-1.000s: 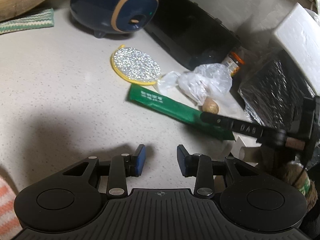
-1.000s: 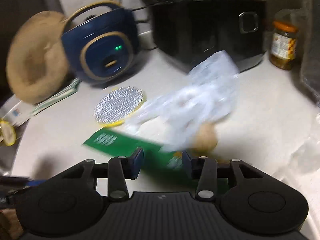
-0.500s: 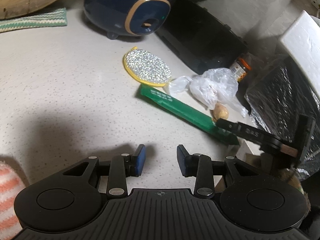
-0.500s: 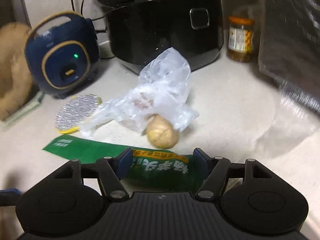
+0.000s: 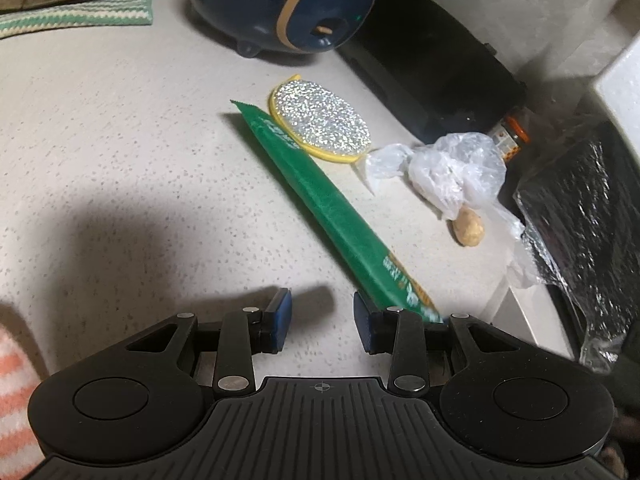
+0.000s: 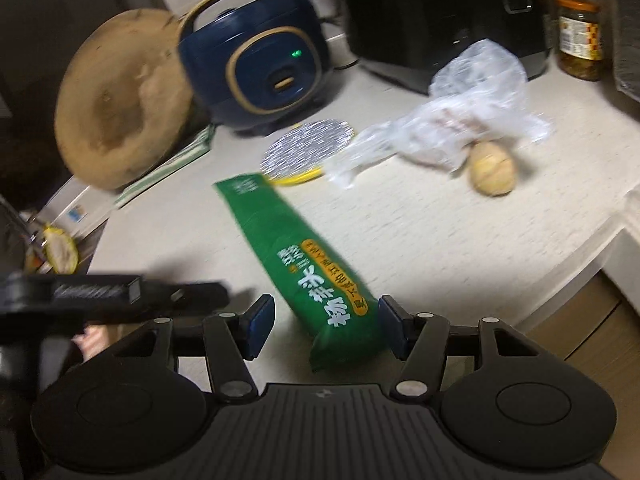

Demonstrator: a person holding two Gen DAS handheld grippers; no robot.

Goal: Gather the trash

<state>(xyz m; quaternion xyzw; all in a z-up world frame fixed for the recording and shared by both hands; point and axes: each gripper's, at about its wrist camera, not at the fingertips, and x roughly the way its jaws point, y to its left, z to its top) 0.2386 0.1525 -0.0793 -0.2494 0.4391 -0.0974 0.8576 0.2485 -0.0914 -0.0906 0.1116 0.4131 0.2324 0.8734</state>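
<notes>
A long green snack packet [image 5: 328,208] [image 6: 296,252] lies slanted on the speckled counter, its far end beside a glittery round disc [image 5: 320,120] [image 6: 308,148]. My right gripper [image 6: 326,312] straddles the packet's near end. Its jaws are closing: the right pad is at the packet and the left pad stands clear of it. A crumpled clear plastic bag [image 5: 452,168] [image 6: 472,112] and a tan nut-like lump [image 5: 468,228] [image 6: 492,168] sit further right. My left gripper [image 5: 322,316] hovers open over bare counter with nothing between its pads.
A navy cooker [image 5: 288,8] [image 6: 256,72] and a black appliance [image 5: 432,80] [image 6: 440,20] stand at the back, a jar [image 6: 580,40] beside them. A round wooden board [image 6: 120,100] leans at left. A black plastic sack [image 5: 580,220] hangs at right, past the counter edge [image 6: 600,248].
The right gripper opened wider around the packet's near end and shifted left. The packet swung, its far end now left of the disc. The left gripper barely moved.
</notes>
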